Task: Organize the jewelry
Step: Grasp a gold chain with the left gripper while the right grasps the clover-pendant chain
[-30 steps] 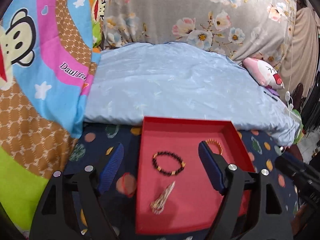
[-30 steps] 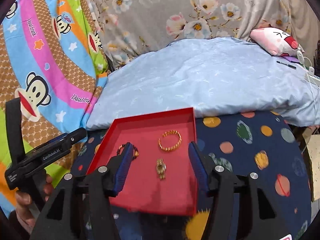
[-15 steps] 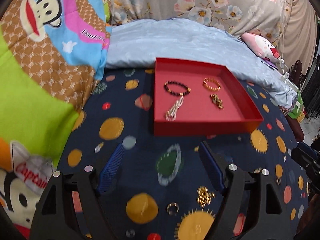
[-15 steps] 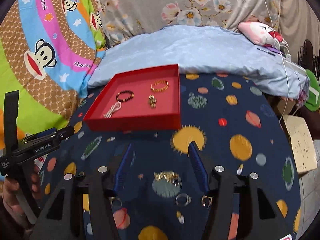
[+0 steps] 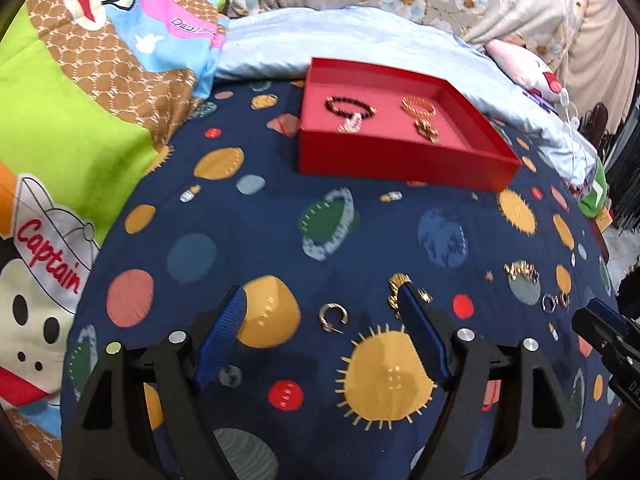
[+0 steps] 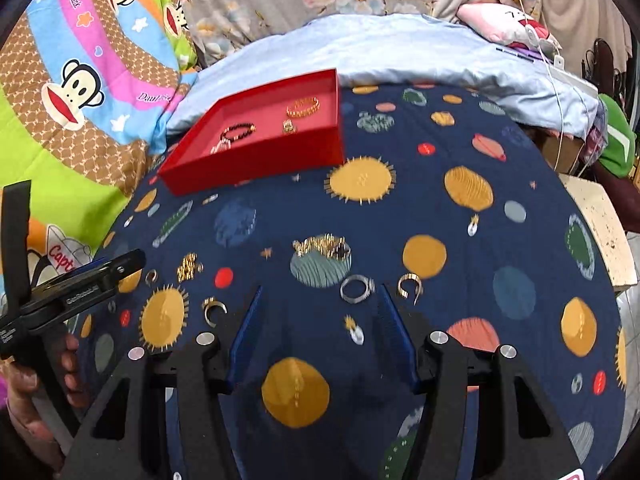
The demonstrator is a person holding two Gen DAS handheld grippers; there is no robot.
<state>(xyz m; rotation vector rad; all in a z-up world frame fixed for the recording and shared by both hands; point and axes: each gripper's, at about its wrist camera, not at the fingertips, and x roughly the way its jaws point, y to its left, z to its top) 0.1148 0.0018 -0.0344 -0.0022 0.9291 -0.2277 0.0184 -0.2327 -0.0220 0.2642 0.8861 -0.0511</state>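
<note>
A red tray (image 5: 404,160) (image 6: 256,168) at the far side of the planet-print blanket holds a black bead bracelet (image 5: 350,105), a gold bracelet (image 5: 418,106) and two smaller pieces. Loose jewellery lies on the near part of the blanket. My left gripper (image 5: 322,292) is open over a gold open ring (image 5: 333,316), with a gold chain piece (image 5: 396,283) at its right finger. My right gripper (image 6: 321,291) is open and empty. A silver ring (image 6: 354,289) lies just inside its right fingertip, a gold ring (image 6: 410,285) just outside, and a gold chain bracelet (image 6: 322,246) lies beyond.
A light blue pillow (image 6: 400,52) lies behind the tray, a monkey-print quilt (image 5: 100,80) to the left. A hand (image 6: 36,380) holds the left gripper (image 6: 72,292) at the right wrist view's left edge. Further gold pieces (image 6: 188,266) lie between the grippers. A cardboard box (image 6: 600,232) sits right.
Both grippers have pulled back from above the tray and come down over the near part of the blanket, so the loose rings and chains now show. Their jaws have not changed.
</note>
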